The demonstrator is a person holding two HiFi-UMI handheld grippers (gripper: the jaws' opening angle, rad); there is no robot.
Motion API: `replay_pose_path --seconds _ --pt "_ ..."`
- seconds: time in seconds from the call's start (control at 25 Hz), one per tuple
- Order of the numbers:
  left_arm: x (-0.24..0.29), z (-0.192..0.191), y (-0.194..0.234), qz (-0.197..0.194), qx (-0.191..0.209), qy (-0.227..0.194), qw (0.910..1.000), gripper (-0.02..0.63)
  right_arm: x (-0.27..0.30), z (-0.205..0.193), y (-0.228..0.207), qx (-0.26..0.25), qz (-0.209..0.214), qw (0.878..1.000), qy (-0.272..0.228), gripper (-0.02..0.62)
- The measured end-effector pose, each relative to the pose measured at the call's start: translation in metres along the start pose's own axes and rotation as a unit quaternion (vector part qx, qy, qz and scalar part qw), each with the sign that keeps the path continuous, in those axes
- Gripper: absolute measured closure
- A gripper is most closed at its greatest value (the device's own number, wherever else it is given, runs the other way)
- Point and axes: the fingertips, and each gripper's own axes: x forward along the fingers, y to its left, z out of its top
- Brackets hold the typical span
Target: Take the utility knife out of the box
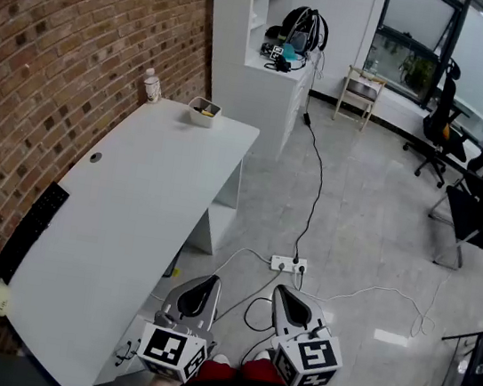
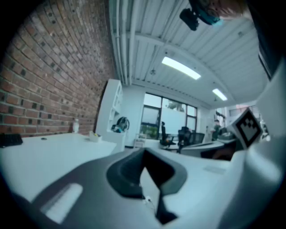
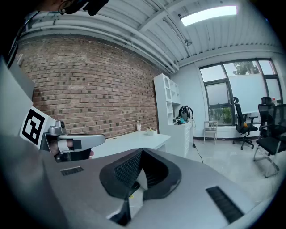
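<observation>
A: Grip state?
B: left gripper (image 2: 144,154): jaws together, nothing btwn. right gripper (image 3: 142,154): same, ribbed black pads (image 3: 127,169) meeting, empty.
A: Task item?
B: Small white box (image 1: 204,112) at far end of desk (image 1: 130,216), sth yellow in it, too small to ID. Desk's whole length lies btwn it and both grippers.
A: View diffs?
B: Only head view shows floor (image 1: 373,216), glossy tile, w/ power strip (image 1: 289,264) just ahead of grippers, and keyboard (image 1: 31,228) at desk edge by brick wall (image 1: 68,27). Gripper views add ribbed ceiling (image 3: 134,18), strip light (image 3: 208,14). Desk smooth, white.
</observation>
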Motion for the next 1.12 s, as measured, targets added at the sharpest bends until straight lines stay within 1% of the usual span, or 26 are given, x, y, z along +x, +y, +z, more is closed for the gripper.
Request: replay_pose_path --seconds 0.2,0.4,0.64,0.88,1.12 --pt "-0.003 -0.001 0.005 -0.004 0.001 -0.004 1.0 0.603 0.004 0.0 0.007 -0.005 0.003 1.0 0.0 0.588" --pt "-0.005 -0.002 0.01 -0.007 0.001 -0.002 1.0 0.603 0.007 0.002 0.011 0.001 0.005 1.0 -0.005 0.588" --pt "-0.004 -0.001 0.018 -0.001 0.0 -0.004 1.0 0.603 0.012 -0.002 0.006 0.014 -0.004 1.0 -0.001 0.588" --pt "-0.001 -0.004 0.032 0.008 -0.008 -0.002 0.9999 0.603 0.021 -0.006 0.002 0.019 -0.009 1.0 0.011 0.588" --pt "0.011 -0.002 0.033 0.002 -0.006 0.0 1.0 0.603 0.031 -0.005 -0.01 0.026 -0.018 0.999 0.017 0.588"
